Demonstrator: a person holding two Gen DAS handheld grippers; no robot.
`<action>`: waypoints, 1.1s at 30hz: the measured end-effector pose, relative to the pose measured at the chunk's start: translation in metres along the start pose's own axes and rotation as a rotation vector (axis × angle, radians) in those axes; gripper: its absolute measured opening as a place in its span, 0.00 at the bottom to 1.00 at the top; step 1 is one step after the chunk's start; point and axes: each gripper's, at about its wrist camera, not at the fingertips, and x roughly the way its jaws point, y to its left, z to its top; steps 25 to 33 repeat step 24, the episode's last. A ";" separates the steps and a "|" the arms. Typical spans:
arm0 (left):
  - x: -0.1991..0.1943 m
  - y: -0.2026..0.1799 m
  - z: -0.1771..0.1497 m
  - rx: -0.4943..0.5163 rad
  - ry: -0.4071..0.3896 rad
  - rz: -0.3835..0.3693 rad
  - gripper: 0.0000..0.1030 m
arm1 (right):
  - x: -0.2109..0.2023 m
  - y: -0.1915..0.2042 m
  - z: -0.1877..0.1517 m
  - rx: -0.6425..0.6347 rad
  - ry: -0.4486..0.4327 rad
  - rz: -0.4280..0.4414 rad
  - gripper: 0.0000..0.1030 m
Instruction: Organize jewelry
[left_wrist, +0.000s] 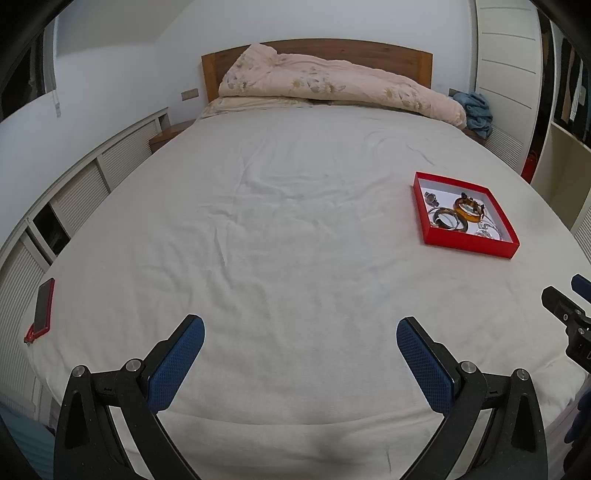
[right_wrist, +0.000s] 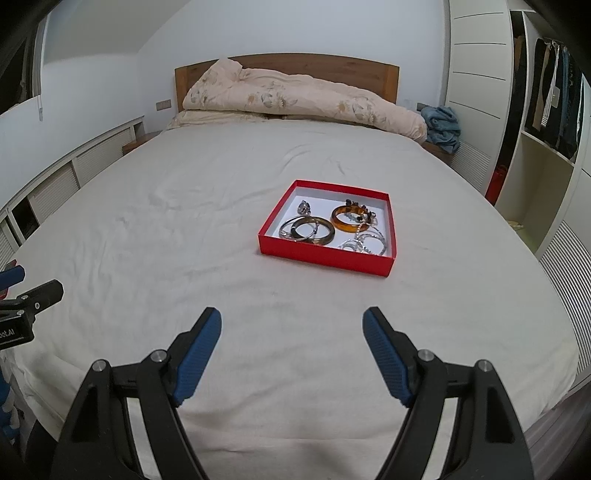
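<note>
Across the room's middle lies the bed, its pale sheet wrinkled but bare over most of its width, with a floral quilt bunched against the wooden headboard at the far end and a blue cloth heaped at the far right. On the sheet, right of centre and well ahead of both tools, sits the red jewelry box, open-topped and white inside; it holds the task's pieces: a dark bangle overlapping a silver ring at the near left, an amber bangle toward the far right, a beaded bracelet at the near right and a small silver piece, perhaps a watch, at the far left. A red-cased phone rests at the bed's near left edge. The left tool and the right tool both hover over the near sheet with jaws spread wide and nothing between them. From here the risk, as I judge it, lies in the tangle: the bangles overlap and the bracelet lies against the amber one, so a pinch on one piece may drag a neighbour up or spill it over the low wall. The soft mattress may also let the light box tip or slide if a tool presses its rim.
</note>
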 end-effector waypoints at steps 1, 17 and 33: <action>0.000 0.000 0.000 -0.001 0.000 0.000 0.99 | 0.000 0.000 0.000 -0.001 0.001 0.000 0.76; 0.001 0.004 -0.001 -0.001 0.005 -0.004 0.99 | 0.001 0.001 0.000 -0.001 0.001 -0.001 0.76; 0.001 0.003 0.000 -0.002 0.007 -0.004 0.99 | 0.001 0.001 0.000 -0.001 0.001 -0.001 0.76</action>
